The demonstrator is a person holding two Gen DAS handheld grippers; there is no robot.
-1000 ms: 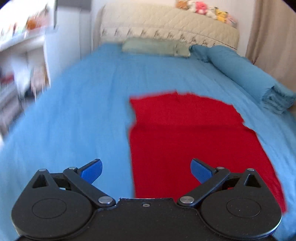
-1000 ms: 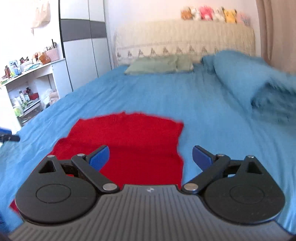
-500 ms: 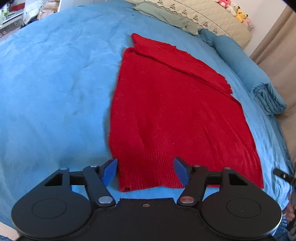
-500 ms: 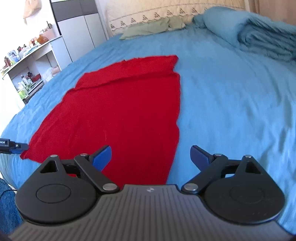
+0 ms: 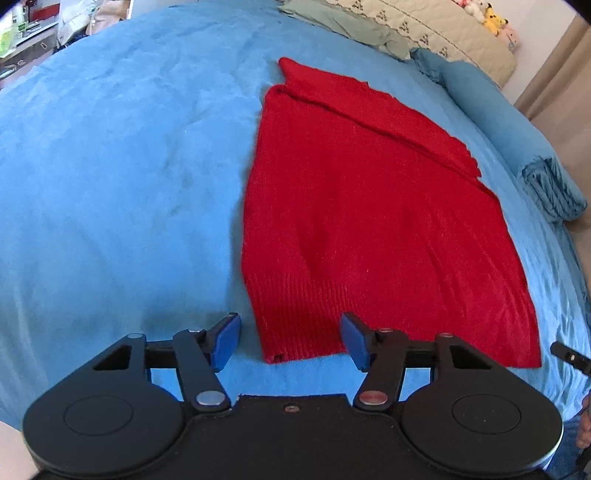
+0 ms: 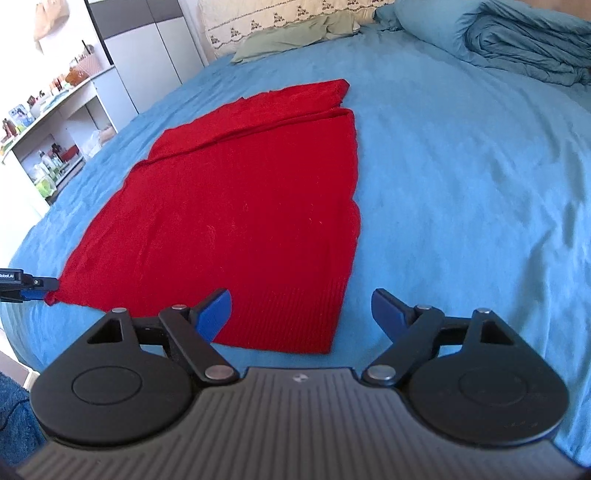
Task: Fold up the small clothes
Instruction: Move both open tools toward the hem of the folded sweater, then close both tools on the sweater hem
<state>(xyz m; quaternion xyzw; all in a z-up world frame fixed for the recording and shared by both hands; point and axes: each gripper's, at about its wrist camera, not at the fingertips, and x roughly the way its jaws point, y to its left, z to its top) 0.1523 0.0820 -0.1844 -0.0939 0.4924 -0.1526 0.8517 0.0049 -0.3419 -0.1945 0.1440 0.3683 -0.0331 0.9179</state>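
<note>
A red knitted garment (image 5: 369, 221) lies flat on the blue bedspread (image 5: 110, 166), ribbed hem nearest me, a folded band across its far end. My left gripper (image 5: 290, 341) is open, its jaws on either side of the hem's near left corner, just above it. In the right wrist view the garment (image 6: 240, 206) shows too. My right gripper (image 6: 301, 314) is open, its jaws on either side of the hem's near right corner. The left gripper's tip (image 6: 33, 286) shows at the garment's left corner.
A rolled blue duvet (image 6: 524, 48) lies along the right side of the bed. A green pillow (image 6: 295, 37) and a quilted headboard (image 5: 443, 33) are at the far end. White shelves with clutter (image 6: 48, 122) and a wardrobe (image 6: 155, 48) stand to the left.
Both grippers have tilted down and come in low over the garment's near hem. Each now frames one hem corner. The left jaws have narrowed somewhat. The garment has not moved.
</note>
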